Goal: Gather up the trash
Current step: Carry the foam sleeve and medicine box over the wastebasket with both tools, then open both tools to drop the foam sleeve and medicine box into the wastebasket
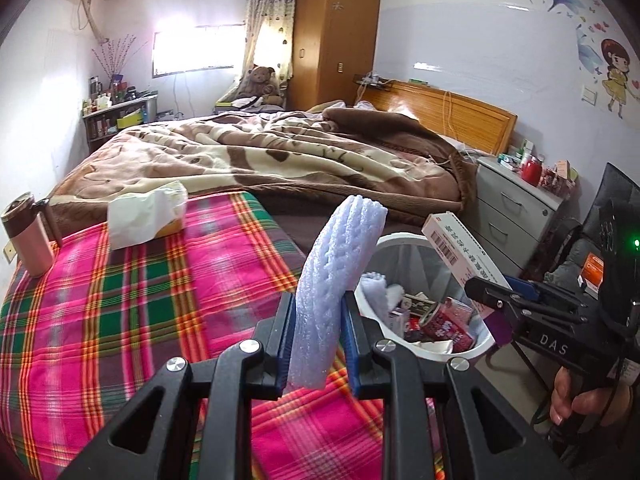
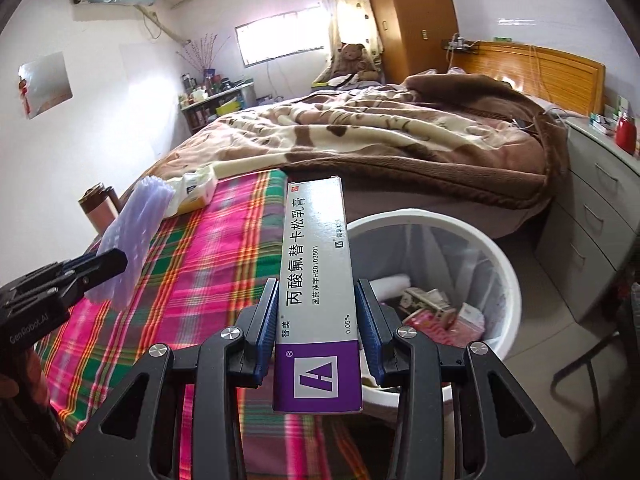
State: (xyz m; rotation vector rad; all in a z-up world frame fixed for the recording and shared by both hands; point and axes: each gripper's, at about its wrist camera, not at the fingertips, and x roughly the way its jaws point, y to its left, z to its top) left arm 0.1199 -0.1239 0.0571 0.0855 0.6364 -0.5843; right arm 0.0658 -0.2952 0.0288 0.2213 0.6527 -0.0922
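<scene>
My left gripper (image 1: 316,304) is shut on a pale lilac foam sheet (image 1: 336,268) that stands up between its blue pads, above the plaid bedspread (image 1: 140,300). My right gripper (image 2: 316,292) is shut on a long white and purple medicine box (image 2: 316,280), held lengthwise just left of the white trash bin (image 2: 504,264). In the left wrist view the right gripper (image 1: 486,294) holds that box (image 1: 460,252) over the bin's rim (image 1: 400,238). The bin holds several bits of rubbish, among them a red can (image 1: 444,324). In the right wrist view the foam sheet (image 2: 132,240) shows at the left.
On the bedspread lie a tissue pack (image 1: 148,212) and a pink tumbler (image 1: 28,236). A brown blanket (image 1: 280,152) covers the far half of the bed. A grey drawer unit (image 1: 516,200) with small items stands right of the bin. A hand (image 1: 576,400) grips the right tool.
</scene>
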